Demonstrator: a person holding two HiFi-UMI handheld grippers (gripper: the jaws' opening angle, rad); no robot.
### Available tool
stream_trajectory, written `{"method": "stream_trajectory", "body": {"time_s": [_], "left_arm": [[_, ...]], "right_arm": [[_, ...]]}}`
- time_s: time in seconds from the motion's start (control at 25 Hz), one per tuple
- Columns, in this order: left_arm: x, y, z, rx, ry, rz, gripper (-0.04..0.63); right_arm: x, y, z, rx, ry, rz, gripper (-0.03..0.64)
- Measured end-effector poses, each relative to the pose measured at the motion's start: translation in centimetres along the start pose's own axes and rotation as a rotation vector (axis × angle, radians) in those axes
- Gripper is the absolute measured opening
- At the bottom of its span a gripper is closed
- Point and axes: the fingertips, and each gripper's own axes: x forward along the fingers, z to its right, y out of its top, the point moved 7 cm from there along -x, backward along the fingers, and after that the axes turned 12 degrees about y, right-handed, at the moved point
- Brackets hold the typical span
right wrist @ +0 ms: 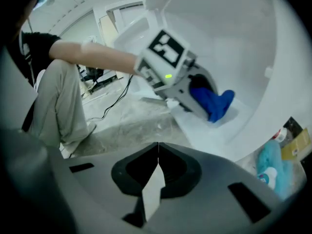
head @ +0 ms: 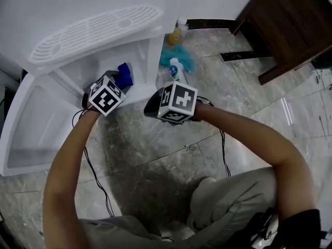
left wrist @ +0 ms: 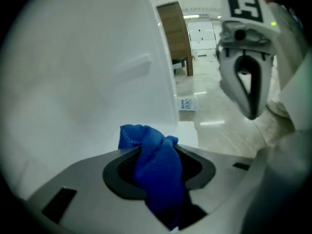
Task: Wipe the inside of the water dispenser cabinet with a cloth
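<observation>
The white water dispenser [head: 78, 14] stands at the top left of the head view, its lower cabinet [head: 142, 56] open and the door [head: 31, 128] swung out to the left. My left gripper [head: 120, 81] is at the cabinet's mouth, shut on a bunched blue cloth [head: 125, 73]. In the left gripper view the blue cloth [left wrist: 157, 162] hangs out between the jaws, close to a white inner wall [left wrist: 87, 72]. My right gripper [head: 149, 108] hovers just right of the cabinet's front corner, shut [right wrist: 157, 156] and empty. From it I see the left gripper [right wrist: 192, 94] and the blue cloth [right wrist: 213, 102].
A plastic bottle [head: 176, 69], a teal rag [head: 184, 60] and a yellow bottle [head: 175, 36] lie on the stone floor right of the dispenser. Dark wooden furniture [head: 290, 19] stands at the top right. Black cables [head: 98, 183] trail across the floor by the person's knees.
</observation>
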Motion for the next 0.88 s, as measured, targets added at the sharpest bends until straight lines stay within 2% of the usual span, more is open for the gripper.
{"method": "stream_trajectory", "body": {"time_s": [0.2, 0.32, 0.4, 0.48, 0.52, 0.72, 0.88], "left_arm": [[-5.0, -1.7, 0.8, -0.128, -0.013, 0.052, 0.166], [-7.9, -3.2, 1.2, -0.139, 0.018, 0.069, 0.166], [-9.3, -4.1, 1.7, -0.116, 0.046, 0.082, 0.166], [-10.3, -4.8, 2.1, -0.092, 0.069, 0.093, 0.166], [-10.9, -5.0, 2.2, -0.083, 0.081, 0.101, 0.166], [-13.8, -4.8, 2.5, -0.020, 0.136, 0.180, 0.166], [-15.1, -4.5, 3.6, 0.060, 0.155, 0.225, 0.166]], "right_arm": [[-2.9, 3.6, 3.3, 0.207, -0.097, 0.301, -0.002], [-3.3, 5.7, 3.7, 0.291, -0.068, 0.424, 0.000], [-2.3, 7.4, 3.4, 0.307, -0.025, 0.451, 0.022], [-0.6, 9.1, 2.9, 0.303, 0.007, 0.448, 0.208], [0.3, 9.8, 2.6, 0.307, 0.027, 0.445, 0.253], [3.1, 12.0, 1.5, 0.336, 0.100, 0.443, 0.287], [4.4, 13.2, 0.8, 0.373, 0.150, 0.455, 0.301]]}}
